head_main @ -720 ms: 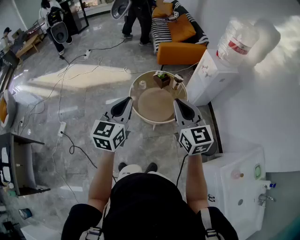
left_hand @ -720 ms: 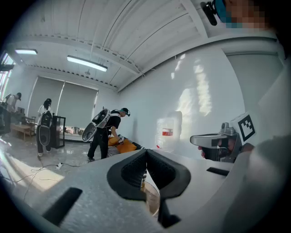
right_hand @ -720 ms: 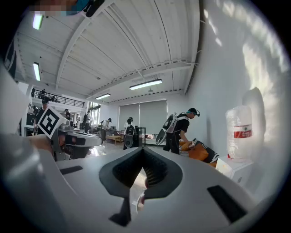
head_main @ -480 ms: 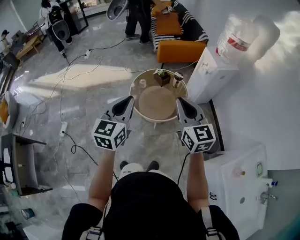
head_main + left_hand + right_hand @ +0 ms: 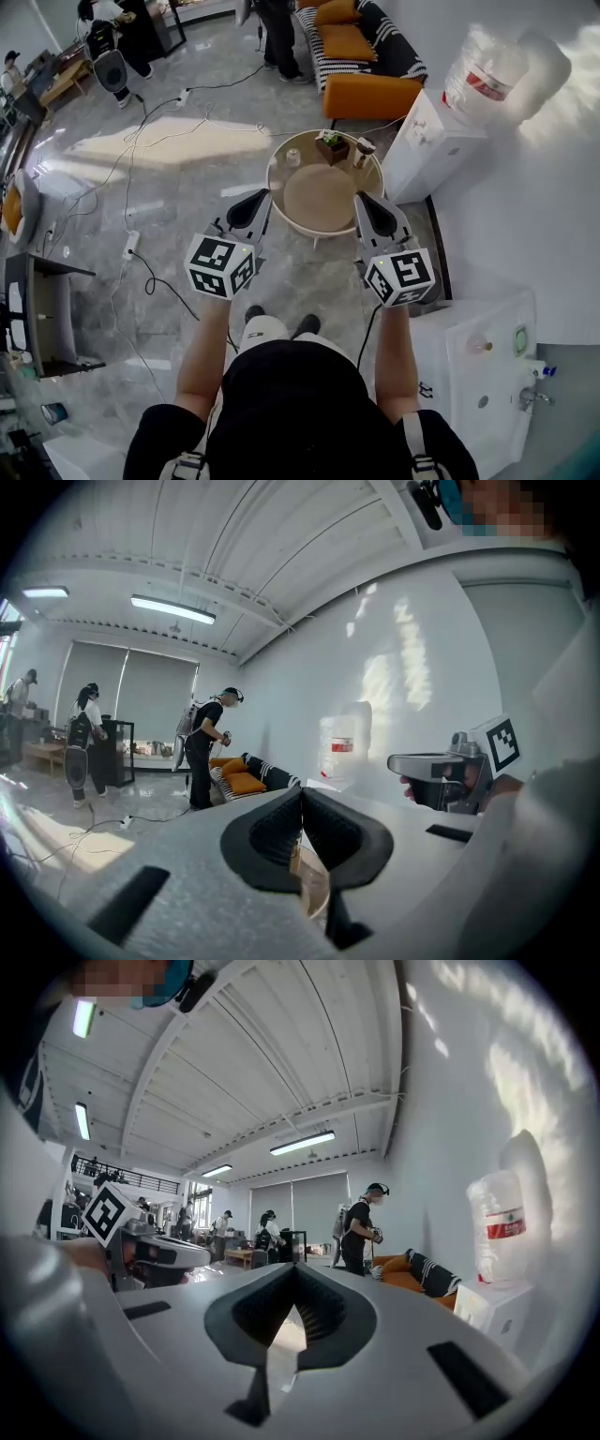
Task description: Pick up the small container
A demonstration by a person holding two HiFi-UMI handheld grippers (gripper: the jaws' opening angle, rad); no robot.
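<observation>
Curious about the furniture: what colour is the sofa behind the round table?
Orange sofa, clearest in the head view.

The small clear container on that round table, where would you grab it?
Probably across its upright sides, from the near left: the small clear container stands alone on the left of the round table, apart from the potted plant. Its finer shape is too small to tell.

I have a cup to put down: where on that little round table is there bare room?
The middle and near half of the round table are bare, up to its near rim. The far edge is crowded: a small container on the left, a potted plant in the middle, another small item on the right, toward the orange sofa.
</observation>
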